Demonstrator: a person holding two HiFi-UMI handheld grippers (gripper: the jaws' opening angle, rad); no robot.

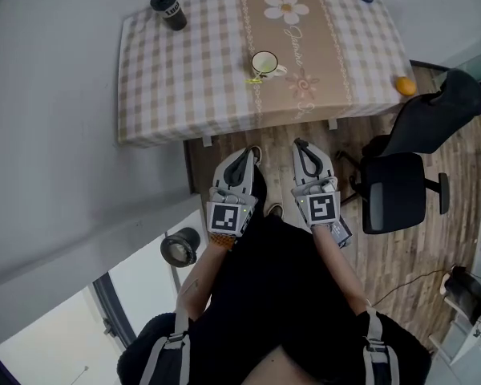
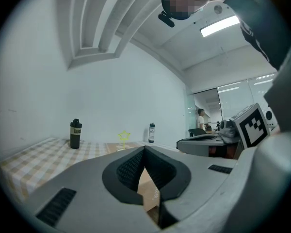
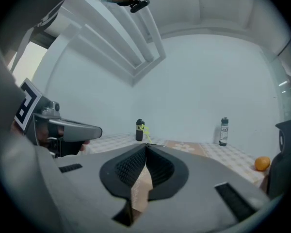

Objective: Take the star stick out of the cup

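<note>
Left gripper (image 1: 252, 152), right gripper (image 1: 299, 144): jaws together, empty. Head view shows cup (image 1: 264, 62); gripper views, star stick (image 2: 124, 136) (yellow).

Left tongs (image 1: 251, 154), right tongs (image 1: 299, 144): tips together.

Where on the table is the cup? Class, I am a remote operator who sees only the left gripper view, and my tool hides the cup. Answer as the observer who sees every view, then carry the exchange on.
Observer: The cup stands on the brown middle strip of the table, nearer the person's edge than the wall.
Operator: I see a yellow star above my tool. Which way does it lean?
Observer: In the head view the star stick shows at the cup's near-left rim, so it tilts left and toward the person.
Operator: Is there anything on the table that I miss?
Observer: Yes, an orange lies at the near right corner.
</note>
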